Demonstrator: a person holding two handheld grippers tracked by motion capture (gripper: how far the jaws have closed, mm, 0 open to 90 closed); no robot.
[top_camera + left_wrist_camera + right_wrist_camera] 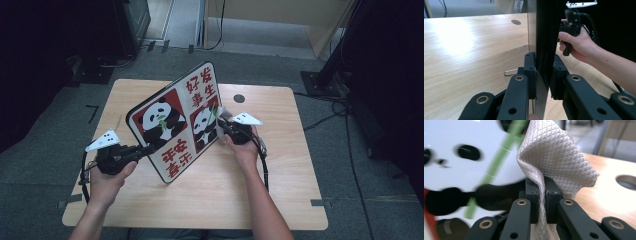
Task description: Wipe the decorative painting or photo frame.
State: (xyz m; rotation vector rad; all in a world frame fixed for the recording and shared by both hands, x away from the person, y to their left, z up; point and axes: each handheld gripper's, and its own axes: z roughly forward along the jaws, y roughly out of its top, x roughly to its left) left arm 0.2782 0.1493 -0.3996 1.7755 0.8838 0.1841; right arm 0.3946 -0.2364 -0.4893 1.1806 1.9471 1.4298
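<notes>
On the worktop [280, 165] you have little else: a metal paper clip [510, 72] lies near the panda board's lower edge, and a round cable hole [239, 98] sits at the far side, well apart from both hands. Your left claw [145, 149] is clamped on the left edge of the panda board [172, 120], which stands tilted on one corner above the wood; that forearm comes in low from the left, claw pointing level to the right. Your right claw [221, 125] is pinched tight on a grey waffle-weave cloth [556, 157], pressed against the board's printed face at the right-hand panda. That hand is raised, its wrist bent towards the board.
</notes>
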